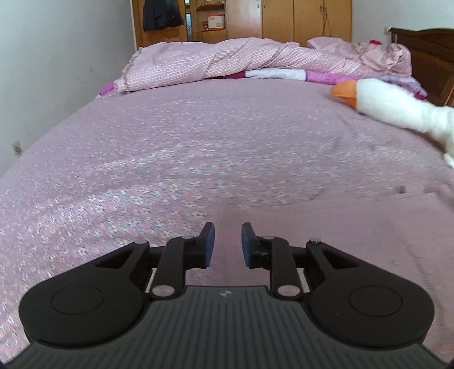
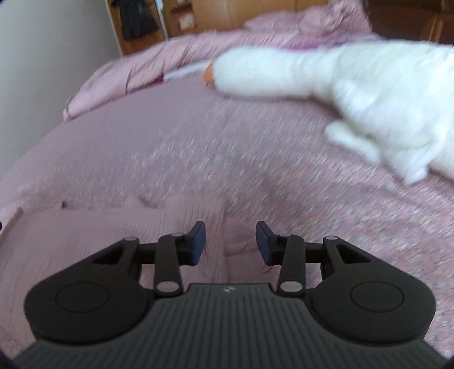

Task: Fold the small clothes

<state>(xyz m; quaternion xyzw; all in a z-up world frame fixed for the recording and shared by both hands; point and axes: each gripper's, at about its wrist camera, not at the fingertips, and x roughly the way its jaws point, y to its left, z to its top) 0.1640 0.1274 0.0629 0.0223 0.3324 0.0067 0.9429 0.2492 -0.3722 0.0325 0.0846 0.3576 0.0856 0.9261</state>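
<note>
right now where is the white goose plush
On the bed's right side: the white goose plush lies on the floral sheet, orange beak pointing toward the bunched pink quilt, beyond both open claws.

We see a bed with a pink garment near, plush goose right, rumpled duvet far.

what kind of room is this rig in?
A bedroom, most likely: a bed with a pink floral sheet, a rumpled quilt at its far end, wooden wardrobes behind, and a white plush goose.
</note>
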